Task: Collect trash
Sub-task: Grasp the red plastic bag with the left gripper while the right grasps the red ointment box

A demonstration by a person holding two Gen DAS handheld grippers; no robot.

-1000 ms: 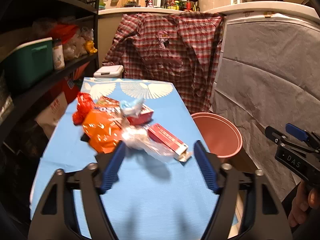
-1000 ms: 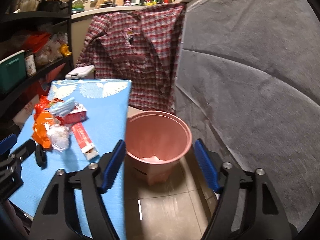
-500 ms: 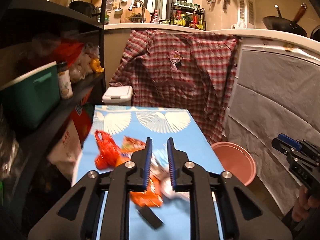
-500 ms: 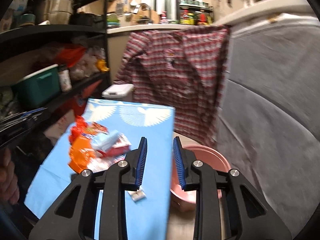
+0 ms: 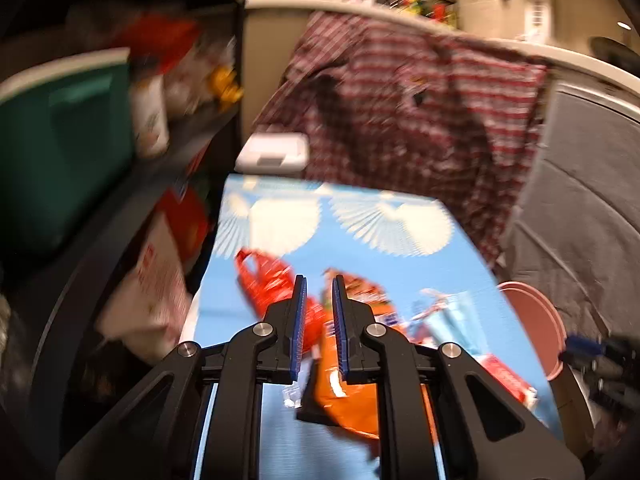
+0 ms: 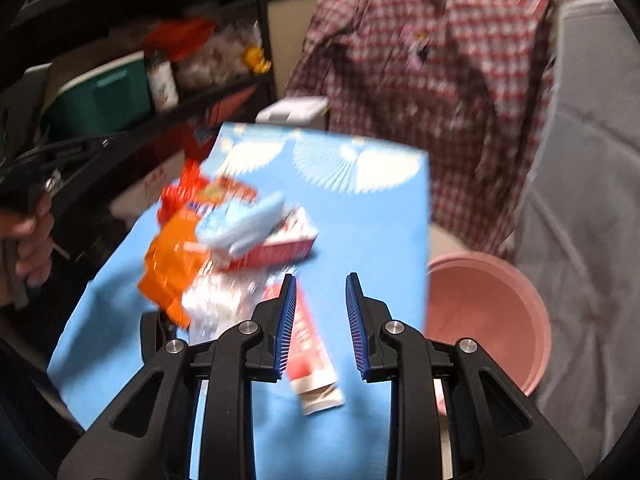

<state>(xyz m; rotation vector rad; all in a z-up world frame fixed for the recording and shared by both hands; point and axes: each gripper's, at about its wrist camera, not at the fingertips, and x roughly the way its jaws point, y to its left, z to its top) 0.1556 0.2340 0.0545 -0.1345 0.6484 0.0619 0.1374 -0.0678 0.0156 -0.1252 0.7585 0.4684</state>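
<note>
Right now your left tool point(image 5: 319, 324) sits in the lower middle of its view with its blue pads nearly together, only a thin slit between them and nothing clamped there. Beyond its tips the trash lies blurred on the blue counter point(image 5: 280, 432): a red crumpled wrapper point(image 5: 262, 276) just left of the pads, an orange bag point(image 5: 352, 404) directly below and behind them, and a pale blue wrapper point(image 5: 456, 320) to the right. At the right edge of that frame you can see part of the pink bin point(image 5: 538, 320) beside the counter.

Your right tool point(image 6: 320, 320) is parted by a moderate gap and grips nothing. Its left pad overlaps the upper end of a red-and-white tube box point(image 6: 316, 360), which lies flat on the counter point(image 6: 368, 208) and runs down toward the lower middle of the frame. Left of it lie clear plastic point(image 6: 220, 300) and the orange bag point(image 6: 172, 264); above them a red-and-white carton point(image 6: 280, 248) carries the pale blue wrapper point(image 6: 248, 224). The pink bin point(image 6: 484, 312) stands at lower right, off the counter's edge, its mouth facing up. A plaid shirt point(image 6: 432, 80) hangs behind the counter.
</note>
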